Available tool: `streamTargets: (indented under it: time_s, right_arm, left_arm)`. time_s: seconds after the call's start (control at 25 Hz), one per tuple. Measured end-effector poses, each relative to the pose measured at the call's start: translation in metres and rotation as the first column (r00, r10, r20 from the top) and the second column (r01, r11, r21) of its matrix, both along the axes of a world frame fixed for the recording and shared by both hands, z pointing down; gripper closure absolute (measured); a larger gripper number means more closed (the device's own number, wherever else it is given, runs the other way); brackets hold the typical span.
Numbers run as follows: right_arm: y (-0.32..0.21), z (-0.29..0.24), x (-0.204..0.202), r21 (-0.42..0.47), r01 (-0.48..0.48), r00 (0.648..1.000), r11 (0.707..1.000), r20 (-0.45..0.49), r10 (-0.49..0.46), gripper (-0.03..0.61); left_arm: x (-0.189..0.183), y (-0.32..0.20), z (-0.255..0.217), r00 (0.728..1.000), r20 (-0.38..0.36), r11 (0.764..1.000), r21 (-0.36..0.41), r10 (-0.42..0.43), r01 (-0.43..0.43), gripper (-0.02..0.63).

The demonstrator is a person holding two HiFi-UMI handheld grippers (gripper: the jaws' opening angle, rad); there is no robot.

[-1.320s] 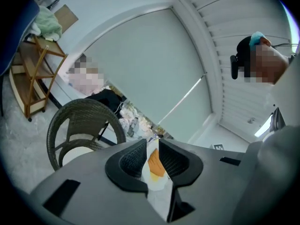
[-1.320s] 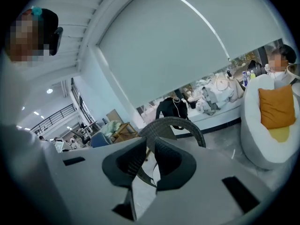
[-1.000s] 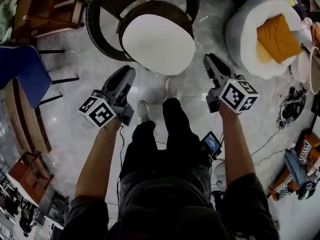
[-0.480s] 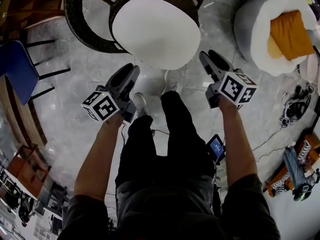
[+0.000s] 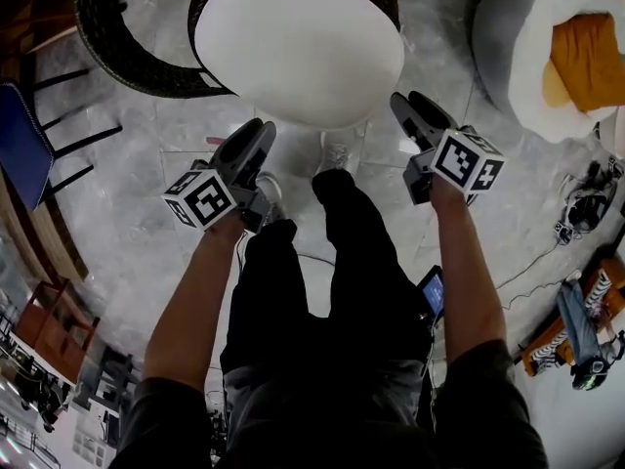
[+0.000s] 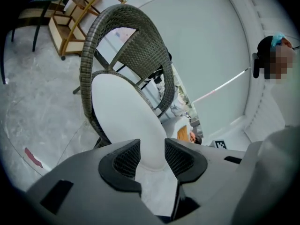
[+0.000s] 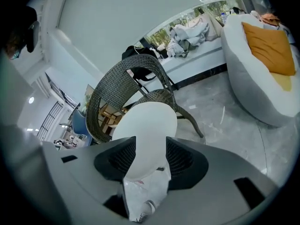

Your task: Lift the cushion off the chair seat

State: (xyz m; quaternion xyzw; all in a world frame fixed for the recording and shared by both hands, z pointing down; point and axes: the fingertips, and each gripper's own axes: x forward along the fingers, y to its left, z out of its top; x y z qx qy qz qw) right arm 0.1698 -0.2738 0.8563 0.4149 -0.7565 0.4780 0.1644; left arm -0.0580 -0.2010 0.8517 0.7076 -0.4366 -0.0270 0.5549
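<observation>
At the far left of the head view a blue chair point(image 5: 20, 154) stands on the grey marbled floor point(image 5: 137, 223), and just right of it curves the dark rim of the wicker chair point(image 5: 117, 62). The left gripper point(image 5: 259, 135) points up toward that chair, with its marker cube at the near end. Its 2 jaws are opening and nothing sits between the pads. In the left gripper view the near edge of the white cushion point(image 5: 298, 42) shows through the gap, just ahead of the tips and in line with them, with bare floor below it. The cushion lies flat on the chair seat at the top centre, covering it, between the lines of the 2 grippers and slightly beyond both. Below it are the person's dark-trousered legs point(image 5: 352, 262). The right gripper point(image 5: 410, 108) sits by the cushion's near right edge, its jaws also opening and its pads touching nothing. In the right gripper view the cushion fills the gap from ahead. Far right, well apart, a round white lounge seat point(image 5: 503, 57) holds an orange pillow point(image 5: 586, 62).
</observation>
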Motion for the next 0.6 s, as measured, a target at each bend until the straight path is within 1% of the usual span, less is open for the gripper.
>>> streamTargets:
  time_s: [0.2, 0.4, 0.6]
  right_arm:
    - [0.004, 0.038, -0.008, -0.05, 0.009, 0.999, 0.999, 0.034, -0.007, 0.42]
    - [0.0, 0.064, -0.013, -0.05, 0.01, 0.999, 0.999, 0.048, -0.007, 0.42]
    - [0.0, 0.081, -0.011, -0.068, -0.024, 0.997, 0.997, 0.077, 0.03, 0.413]
  left_arm:
    - [0.004, 0.005, 0.037, 1.0, -0.009, 0.999, -0.043, 0.007, -0.007, 0.454]
    - [0.013, 0.004, 0.063, 0.999, -0.036, 0.998, -0.069, 0.005, -0.007, 0.454]
    - [0.014, -0.001, 0.08, 0.998, -0.056, 0.997, -0.073, -0.001, -0.003, 0.454]
